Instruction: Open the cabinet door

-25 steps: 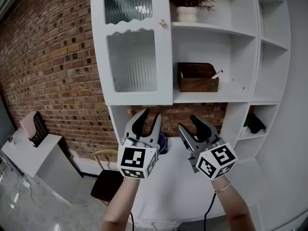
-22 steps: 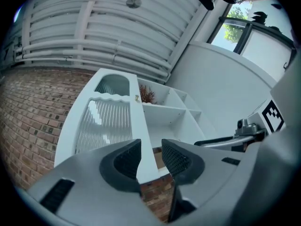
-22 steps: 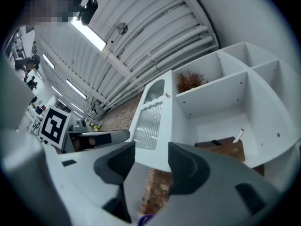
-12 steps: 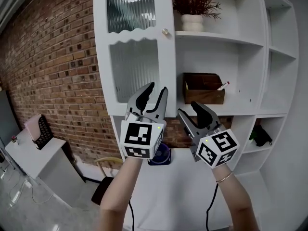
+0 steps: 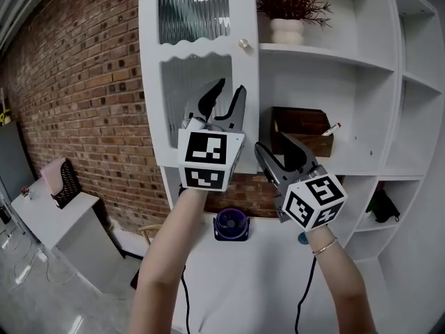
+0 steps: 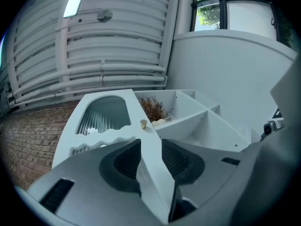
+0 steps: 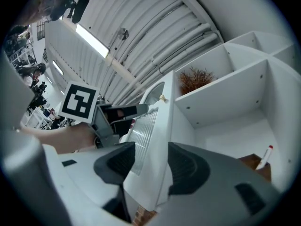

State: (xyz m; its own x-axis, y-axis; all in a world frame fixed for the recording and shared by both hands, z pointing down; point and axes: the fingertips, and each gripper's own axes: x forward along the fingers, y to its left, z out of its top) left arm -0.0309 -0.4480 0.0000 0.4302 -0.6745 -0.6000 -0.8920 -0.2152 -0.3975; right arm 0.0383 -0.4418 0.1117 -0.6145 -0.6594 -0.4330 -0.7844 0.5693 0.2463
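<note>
Cabinet door [image 5: 201, 51] closed, left tongs [image 5: 229, 88], right tongs [image 5: 272, 143] agape

The cabinet door [image 5: 198, 61] stands left of the open shelves, its knob [image 5: 243, 44] at its right edge. A potted plant [image 5: 288, 5] sits on the upper shelf, a wooden box [image 5: 302, 131] 1 shelf below. The left gripper [image 5: 229, 88] is before the door, the right gripper [image 5: 274, 143] lower right. A fan [image 5: 230, 225] stands beneath.
</note>
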